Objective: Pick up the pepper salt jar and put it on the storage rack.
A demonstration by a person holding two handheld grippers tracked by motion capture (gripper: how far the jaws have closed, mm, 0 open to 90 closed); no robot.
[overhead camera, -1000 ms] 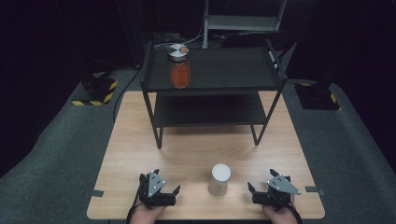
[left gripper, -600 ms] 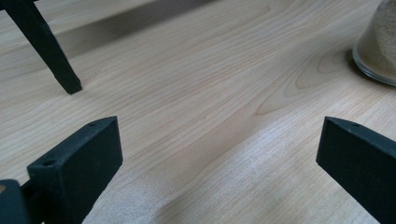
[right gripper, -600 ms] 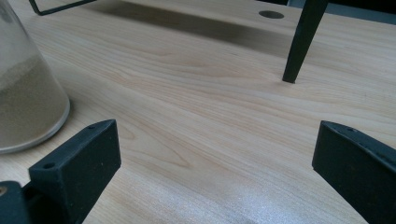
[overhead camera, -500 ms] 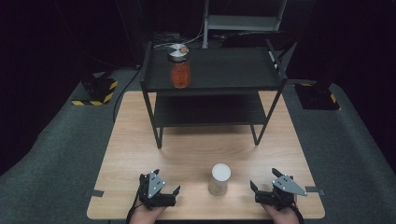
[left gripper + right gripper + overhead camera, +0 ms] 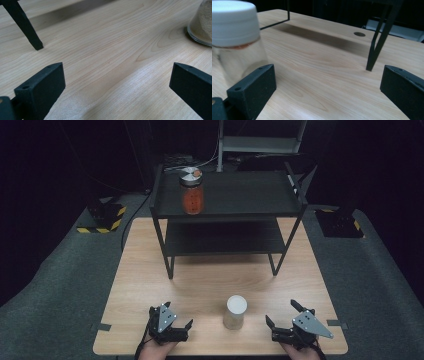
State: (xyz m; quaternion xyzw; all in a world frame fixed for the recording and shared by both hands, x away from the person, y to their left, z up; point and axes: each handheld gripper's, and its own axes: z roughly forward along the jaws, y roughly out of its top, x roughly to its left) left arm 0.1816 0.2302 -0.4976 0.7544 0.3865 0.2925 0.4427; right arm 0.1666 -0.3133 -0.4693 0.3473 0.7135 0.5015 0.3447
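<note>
**Both grippers wait beside the white-lidded jar**

Nothing is held yet. The left gripper (image 5: pixel 186 326) and the right gripper (image 5: pixel 281 318) rest near the front edge of the table (image 5: pixel 210 275), each with its jaws spread wide and nothing between them. The white-lidded jar (image 5: pixel 235 311) stands upright between the two, apart from both; in the right gripper view it sits just beside one jaw. I judge this the approach step: the next move calls for one gripper to turn toward the jar and close around its glass body. Count: two jars, this one and a jar of red contents (image 5: pixel 192 191) on top of the one black shelf (image 5: pixel 240 195); two grippers.
</note>
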